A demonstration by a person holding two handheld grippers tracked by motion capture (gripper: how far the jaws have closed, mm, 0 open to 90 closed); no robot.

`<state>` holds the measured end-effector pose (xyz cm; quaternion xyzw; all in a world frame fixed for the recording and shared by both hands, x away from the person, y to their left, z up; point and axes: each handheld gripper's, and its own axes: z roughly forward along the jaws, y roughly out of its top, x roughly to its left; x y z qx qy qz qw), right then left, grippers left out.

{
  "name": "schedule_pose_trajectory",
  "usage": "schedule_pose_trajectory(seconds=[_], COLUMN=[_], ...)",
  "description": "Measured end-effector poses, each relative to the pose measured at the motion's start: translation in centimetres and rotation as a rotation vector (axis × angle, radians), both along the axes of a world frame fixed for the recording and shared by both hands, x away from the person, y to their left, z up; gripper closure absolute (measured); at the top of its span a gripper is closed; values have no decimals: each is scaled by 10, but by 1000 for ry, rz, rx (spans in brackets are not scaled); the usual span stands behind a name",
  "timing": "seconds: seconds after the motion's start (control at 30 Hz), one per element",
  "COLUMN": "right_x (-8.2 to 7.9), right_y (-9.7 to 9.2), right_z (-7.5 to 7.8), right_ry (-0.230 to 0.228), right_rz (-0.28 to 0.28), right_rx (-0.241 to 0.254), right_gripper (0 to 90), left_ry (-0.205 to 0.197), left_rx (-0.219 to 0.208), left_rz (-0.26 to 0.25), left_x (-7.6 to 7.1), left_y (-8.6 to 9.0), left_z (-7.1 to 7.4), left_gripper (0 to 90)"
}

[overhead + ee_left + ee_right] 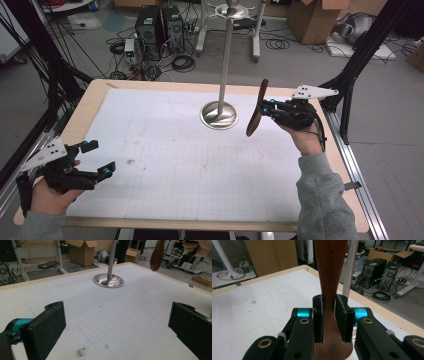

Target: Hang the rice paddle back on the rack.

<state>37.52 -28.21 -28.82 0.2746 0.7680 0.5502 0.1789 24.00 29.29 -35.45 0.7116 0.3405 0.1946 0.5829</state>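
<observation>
My right gripper [268, 107] holds a dark brown wooden utensil [257, 107] above the right side of the table, just right of the metal stand. Its jaws press on the handle [329, 315], which runs up between them in the right gripper view. From the left gripper view the utensil's rounded end [156, 256] hangs in the air at the top right. The stand has a round steel base [219, 116] and a tall pole [227, 55] with hooks at the top. My left gripper [98, 159] rests low at the table's near left, open, with nothing between its fingers [47, 327].
A white gridded mat [190, 160] covers the wooden table [90, 100], with a small dark stain [131, 161] near the left. Beyond the far edge stand computer towers [160, 27], cables and cardboard boxes [320, 17]. Black frame posts [367, 45] flank both sides.
</observation>
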Motion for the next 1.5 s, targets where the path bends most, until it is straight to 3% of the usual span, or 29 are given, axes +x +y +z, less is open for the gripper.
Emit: schedule_pose_trajectory(seconds=[0.8,1.5], right_x=[14,29], right_y=[2,5], right_z=[11,29], right_ry=[-19,-34], right_rz=[-17,-14], right_rx=[69,76], right_gripper=[773,773], left_ry=[15,8], left_rx=[-2,-21], left_rz=[13,19], left_x=[-2,-3], left_y=[6,12], left_z=[-4,-3], left_gripper=[18,18])
